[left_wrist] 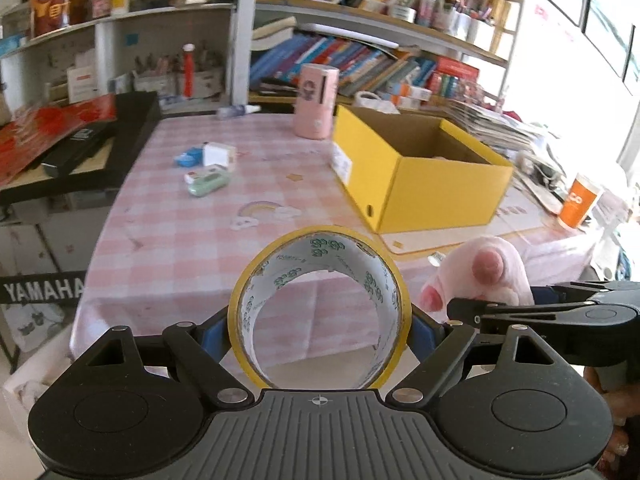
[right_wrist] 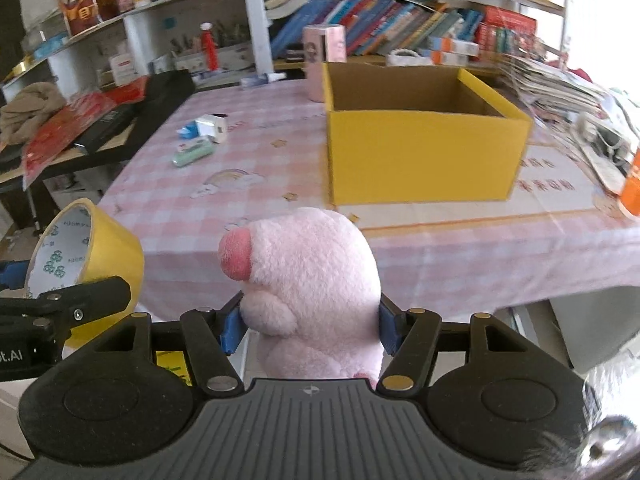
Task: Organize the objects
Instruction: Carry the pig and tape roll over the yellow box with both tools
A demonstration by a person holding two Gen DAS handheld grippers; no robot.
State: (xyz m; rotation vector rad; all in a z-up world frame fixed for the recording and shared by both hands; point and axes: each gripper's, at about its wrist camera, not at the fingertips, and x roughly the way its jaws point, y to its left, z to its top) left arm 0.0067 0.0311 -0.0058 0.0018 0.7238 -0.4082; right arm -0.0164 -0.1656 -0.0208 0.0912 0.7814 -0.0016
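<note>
My left gripper [left_wrist: 320, 330] is shut on a yellow tape roll [left_wrist: 394, 280], held upright in front of the table's near edge. The tape roll also shows in the right wrist view [right_wrist: 116, 252], at the left. My right gripper [right_wrist: 310, 326] is shut on a pink plush pig [right_wrist: 316, 280], held before the table edge; the pig shows at the right in the left wrist view [left_wrist: 484, 276]. An open yellow cardboard box [left_wrist: 436, 196] stands on the table's right half, also in the right wrist view [right_wrist: 424, 152].
The pink checked table [left_wrist: 192, 248] holds a pink cylinder [left_wrist: 316, 100], a green case [left_wrist: 208, 184], small white and blue boxes [left_wrist: 218, 154] and an orange cup [left_wrist: 578, 206]. Bookshelves stand behind. A black keyboard stand [left_wrist: 80, 152] with red paper is at the left.
</note>
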